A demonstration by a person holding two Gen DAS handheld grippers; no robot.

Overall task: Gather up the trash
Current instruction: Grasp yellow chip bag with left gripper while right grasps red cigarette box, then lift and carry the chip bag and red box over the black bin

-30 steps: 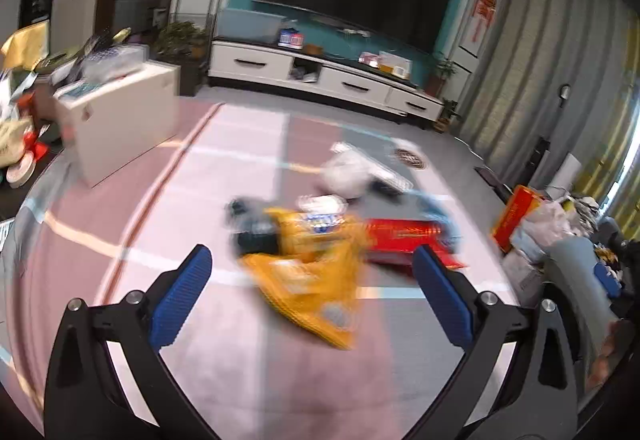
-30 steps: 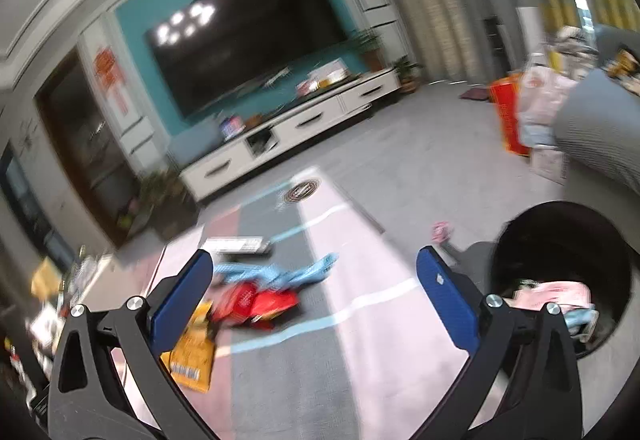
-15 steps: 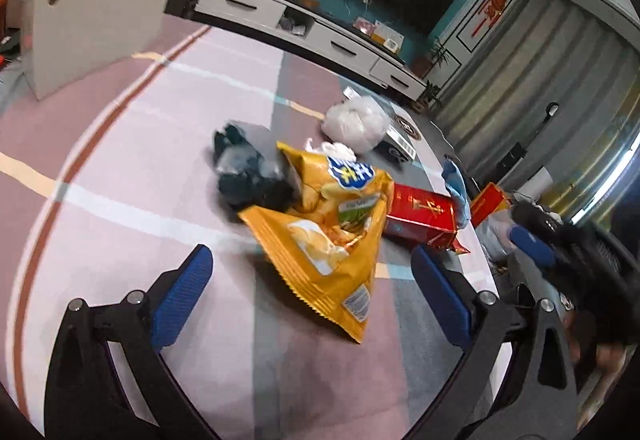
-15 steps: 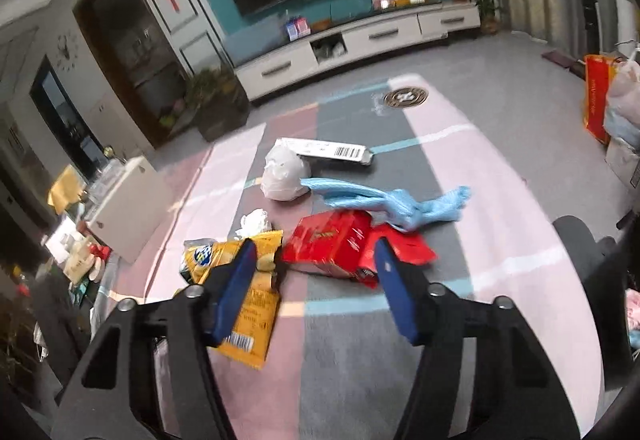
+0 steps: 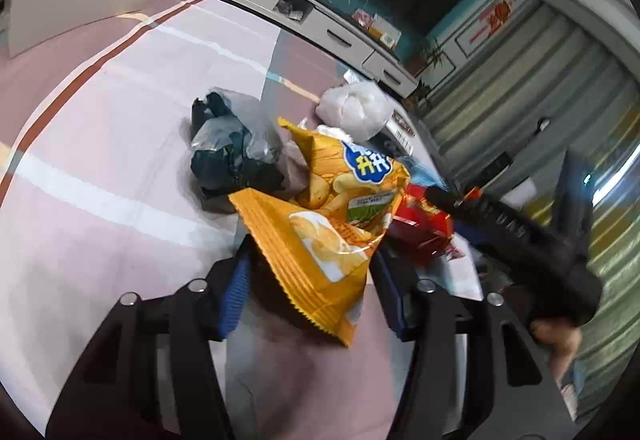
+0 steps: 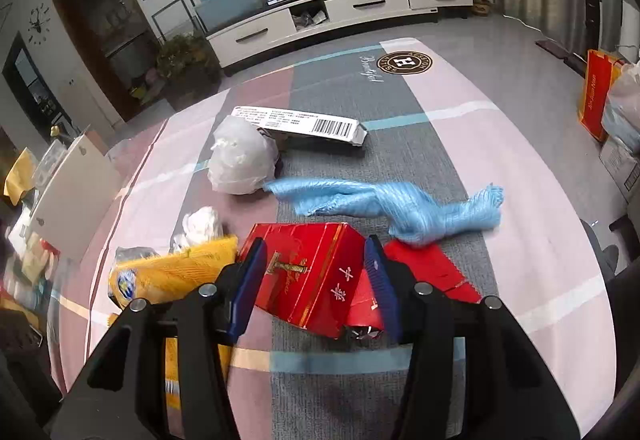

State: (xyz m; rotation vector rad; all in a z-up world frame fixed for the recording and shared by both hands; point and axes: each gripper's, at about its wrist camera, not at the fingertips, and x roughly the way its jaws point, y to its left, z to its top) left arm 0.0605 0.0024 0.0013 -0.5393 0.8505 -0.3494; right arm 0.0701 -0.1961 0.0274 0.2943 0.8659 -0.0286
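Observation:
A yellow chip bag (image 5: pixel 320 236) lies on the striped rug (image 5: pixel 120 168), and my left gripper (image 5: pixel 312 280) has its blue pads against both of its sides, jaws still closing. Beside it sits a red box (image 6: pixel 312 272) with gold print. My right gripper (image 6: pixel 314 276) straddles that box, pads touching its two sides, jaws still closing. The chip bag (image 6: pixel 172 276) shows at the left of the right wrist view. The red box (image 5: pixel 420 236) sits at the right of the left wrist view, under a black finger.
Around them on the rug: a dark bag in clear film (image 5: pixel 232 152), a white plastic bag (image 6: pixel 240 160), a tissue wad (image 6: pixel 202 224), blue plastic (image 6: pixel 384 200) and a labelled grey parcel bag (image 6: pixel 304 124). A white TV cabinet (image 6: pixel 340 12) lines the far wall. A hand (image 5: pixel 560 340) shows at the right.
Both grippers came down to the trash pile and narrowed their jaws. The right one swung away from the black bin to the red box. The left one closed in around the chip bag.

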